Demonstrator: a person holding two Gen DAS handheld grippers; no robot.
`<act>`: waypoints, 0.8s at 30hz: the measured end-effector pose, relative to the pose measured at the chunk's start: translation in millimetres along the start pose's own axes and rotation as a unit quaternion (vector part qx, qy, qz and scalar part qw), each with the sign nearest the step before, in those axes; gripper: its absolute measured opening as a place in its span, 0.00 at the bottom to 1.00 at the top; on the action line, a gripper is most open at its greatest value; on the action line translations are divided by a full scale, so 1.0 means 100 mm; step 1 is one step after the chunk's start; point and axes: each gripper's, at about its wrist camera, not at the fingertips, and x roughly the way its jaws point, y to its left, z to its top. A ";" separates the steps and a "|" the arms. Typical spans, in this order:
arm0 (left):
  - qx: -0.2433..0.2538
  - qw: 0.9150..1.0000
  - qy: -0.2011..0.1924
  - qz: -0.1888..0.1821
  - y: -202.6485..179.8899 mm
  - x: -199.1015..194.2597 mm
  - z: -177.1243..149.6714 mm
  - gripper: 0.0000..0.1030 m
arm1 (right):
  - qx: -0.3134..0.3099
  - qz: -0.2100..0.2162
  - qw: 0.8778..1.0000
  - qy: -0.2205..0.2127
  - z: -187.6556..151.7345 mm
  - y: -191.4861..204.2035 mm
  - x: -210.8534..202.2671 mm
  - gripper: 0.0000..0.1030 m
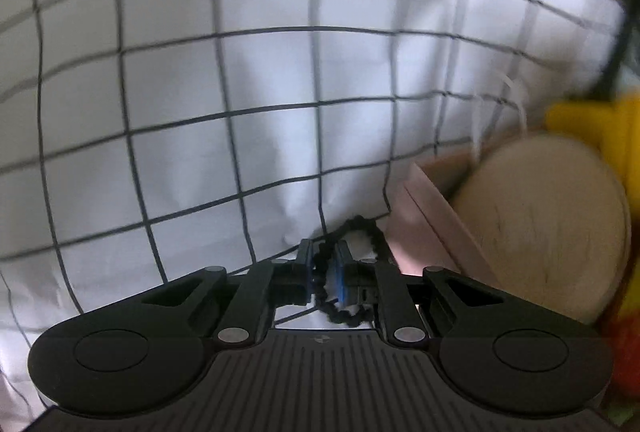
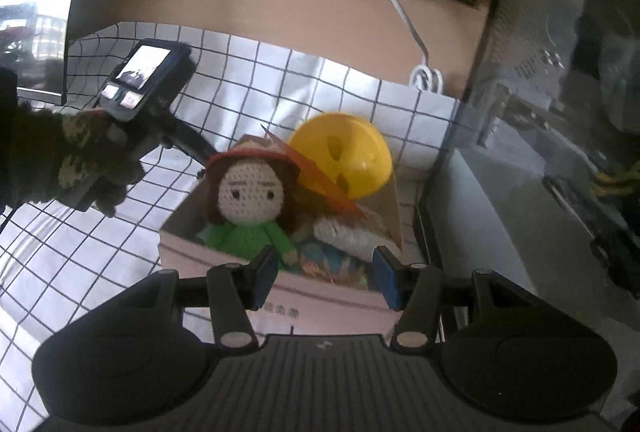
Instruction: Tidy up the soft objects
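At far left of the right wrist view, a gloved hand [image 2: 86,155] holds the left claw's handle over the grid-patterned cloth [image 2: 80,256] covering the surface. In its own view, the left claw [image 1: 323,274] is clenched on a black beaded string [image 1: 352,228] just beside the pink box [image 1: 432,228]. Right of that, the crochet doll [image 2: 250,203] sits inside the pink box with a yellow ball [image 2: 344,155] behind it. The right claw [image 2: 324,282] hangs released before the box, gripping nothing.
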 end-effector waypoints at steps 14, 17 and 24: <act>0.063 0.982 -0.180 -0.005 -0.05 -1.50 -0.02 0.10 | 0.029 0.009 0.999 -0.024 -0.03 -0.12 -0.16 0.51; 0.041 0.982 -0.182 -0.027 -0.03 -1.69 0.10 0.12 | 0.027 0.023 0.999 -0.037 0.05 -0.03 -0.19 0.51; -0.154 0.983 -0.093 -0.032 0.62 -1.83 -0.41 0.13 | 0.065 0.123 0.990 -0.018 0.75 0.74 0.26 0.50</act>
